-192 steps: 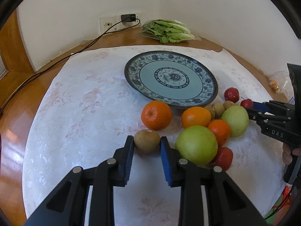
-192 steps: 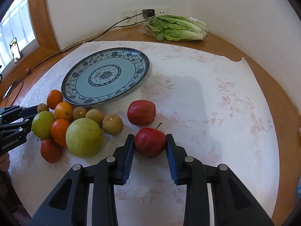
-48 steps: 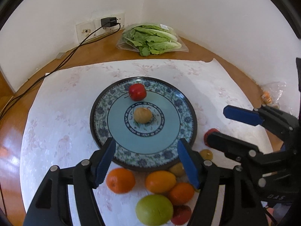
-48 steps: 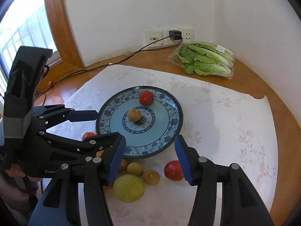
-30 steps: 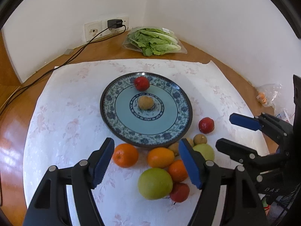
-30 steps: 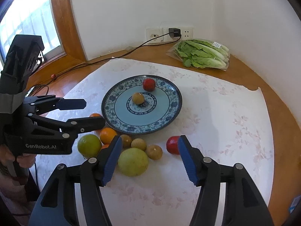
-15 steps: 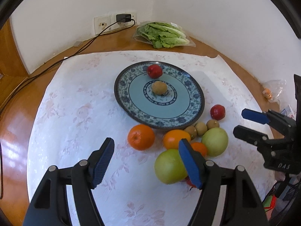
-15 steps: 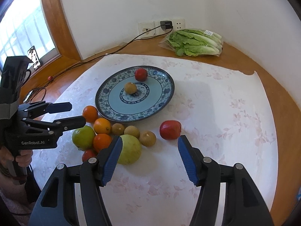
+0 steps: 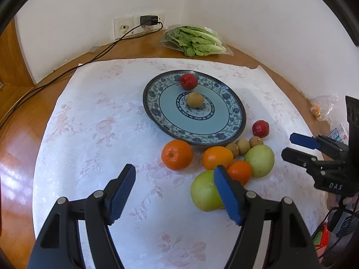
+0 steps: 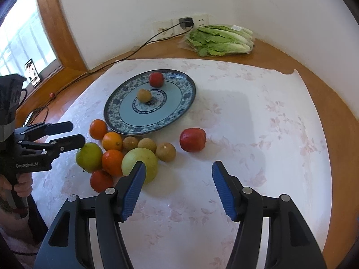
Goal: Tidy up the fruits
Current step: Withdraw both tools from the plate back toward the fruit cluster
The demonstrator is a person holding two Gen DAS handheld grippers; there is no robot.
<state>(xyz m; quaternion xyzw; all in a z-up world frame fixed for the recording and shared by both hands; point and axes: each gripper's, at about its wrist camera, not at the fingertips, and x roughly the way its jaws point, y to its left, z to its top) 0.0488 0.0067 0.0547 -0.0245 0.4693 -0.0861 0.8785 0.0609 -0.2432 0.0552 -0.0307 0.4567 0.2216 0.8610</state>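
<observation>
While both hand-held grippers hang wide open and empty, the loose fruit lies mid-frame on the desk, beyond the fingertips.

Left hand-held gripper (image 9: 174,185): an orange (image 9: 177,155) sits just above its gap, and its right finger overlaps a green apple (image 9: 204,191). Right hand-held gripper (image 10: 178,186): a red apple (image 10: 192,139) lies above its gap, apart from the fruit cluster. The plate (image 9: 233,125) above holds a kiwi (image 9: 195,100) at centre and a small red apple (image 9: 189,81) on its far rim. Only the right wrist view shows the window (image 10: 20,42) at upper left; only the left wrist view shows a plastic bag (image 9: 323,106) at right.
</observation>
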